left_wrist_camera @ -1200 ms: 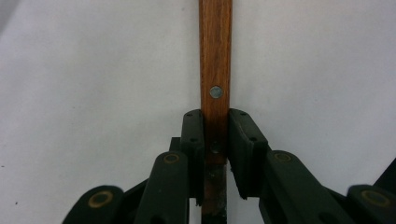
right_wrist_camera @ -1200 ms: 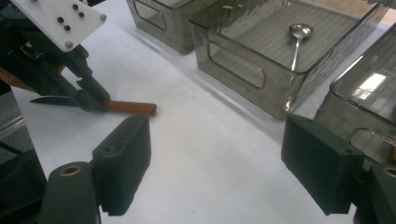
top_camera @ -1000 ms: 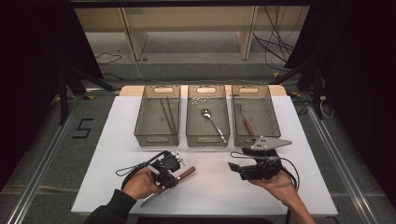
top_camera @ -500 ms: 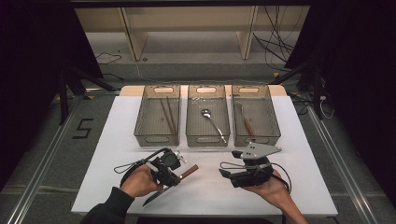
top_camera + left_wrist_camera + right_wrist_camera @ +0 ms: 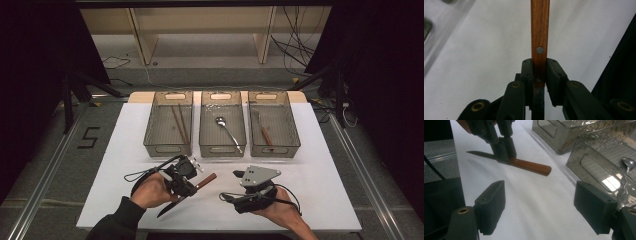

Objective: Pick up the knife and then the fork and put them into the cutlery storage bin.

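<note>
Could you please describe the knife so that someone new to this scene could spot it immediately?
On the white table, look in front of the three clear bins, near the person's edge. The knife is clamped in the left tongs. Unlike the cutlery in the bins, it is outside them, with a dark blade and wooden handle.

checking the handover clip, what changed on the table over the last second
The right gripper slid left across the white table toward the left gripper, jaws open and empty, now facing the knife by its wooden handle. Nothing was grasped or released. The left gripper kept its clamp on the knife, near where blade meets handle, in about the same place. The three bins and the cutlery inside them stayed put.
</note>
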Tool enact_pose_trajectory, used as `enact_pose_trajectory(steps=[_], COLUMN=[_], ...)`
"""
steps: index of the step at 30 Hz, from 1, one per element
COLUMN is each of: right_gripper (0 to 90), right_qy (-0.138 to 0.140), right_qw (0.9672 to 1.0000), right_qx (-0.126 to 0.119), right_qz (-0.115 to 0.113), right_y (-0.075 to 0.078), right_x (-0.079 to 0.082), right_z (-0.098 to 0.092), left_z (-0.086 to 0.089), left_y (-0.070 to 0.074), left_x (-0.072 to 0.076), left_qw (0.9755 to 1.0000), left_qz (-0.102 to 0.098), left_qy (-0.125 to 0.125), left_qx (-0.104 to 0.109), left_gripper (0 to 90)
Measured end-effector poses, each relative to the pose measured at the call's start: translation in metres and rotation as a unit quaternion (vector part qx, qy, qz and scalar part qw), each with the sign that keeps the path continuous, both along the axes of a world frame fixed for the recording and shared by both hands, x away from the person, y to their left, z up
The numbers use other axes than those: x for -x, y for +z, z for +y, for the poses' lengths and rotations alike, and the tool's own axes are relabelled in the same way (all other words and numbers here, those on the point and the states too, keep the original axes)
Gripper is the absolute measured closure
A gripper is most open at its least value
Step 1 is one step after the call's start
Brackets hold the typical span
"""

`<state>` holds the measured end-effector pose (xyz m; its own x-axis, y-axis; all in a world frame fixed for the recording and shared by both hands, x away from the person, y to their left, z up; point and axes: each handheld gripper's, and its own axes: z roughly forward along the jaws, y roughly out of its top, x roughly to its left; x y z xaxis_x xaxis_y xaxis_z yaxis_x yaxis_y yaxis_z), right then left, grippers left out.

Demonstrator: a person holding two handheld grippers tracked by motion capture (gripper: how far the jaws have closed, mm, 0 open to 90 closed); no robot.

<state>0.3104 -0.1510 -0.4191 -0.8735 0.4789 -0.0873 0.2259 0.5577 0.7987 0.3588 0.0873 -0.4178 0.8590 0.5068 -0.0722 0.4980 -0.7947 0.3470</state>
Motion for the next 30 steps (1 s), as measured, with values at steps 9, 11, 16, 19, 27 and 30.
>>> enact_pose_trajectory(steps=[9, 11, 16, 19, 27, 30], right_gripper=[26.5, 26.8, 26.8, 27.3, 29.2, 31.0], right_qy=[0.014, 0.019, 0.033, 0.043, 0.057, 0.056], right_qw=[0.9991, 0.9983, 0.9942, 0.9894, 0.9691, 0.9616], right_qx=[0.02, 0.027, 0.055, 0.077, 0.141, 0.159], right_qz=[-0.034, -0.048, -0.087, -0.116, -0.195, -0.217], right_y=[-0.002, -0.003, -0.004, -0.006, -0.015, -0.02], right_x=[0.007, 0.009, 0.016, 0.021, 0.028, 0.03], right_z=[0.01, 0.014, 0.024, 0.031, 0.048, 0.053], left_z=[-0.004, -0.004, -0.007, -0.009, -0.01, -0.012], left_y=[0.002, 0.002, 0.003, 0.004, 0.004, 0.005], left_x=[-0.002, -0.002, -0.002, -0.001, -0.001, 0.0], left_qw=[1.0, 1.0, 0.9999, 0.9999, 0.9997, 0.9997], left_qz=[0.005, 0.005, 0.007, 0.009, 0.011, 0.014], left_qy=[-0.006, -0.007, -0.013, -0.013, -0.019, -0.022], left_qx=[-0.002, -0.003, -0.005, -0.003, -0.004, -0.006], left_gripper=[76.7, 76.7, 76.6, 76.7, 76.6, 76.6])
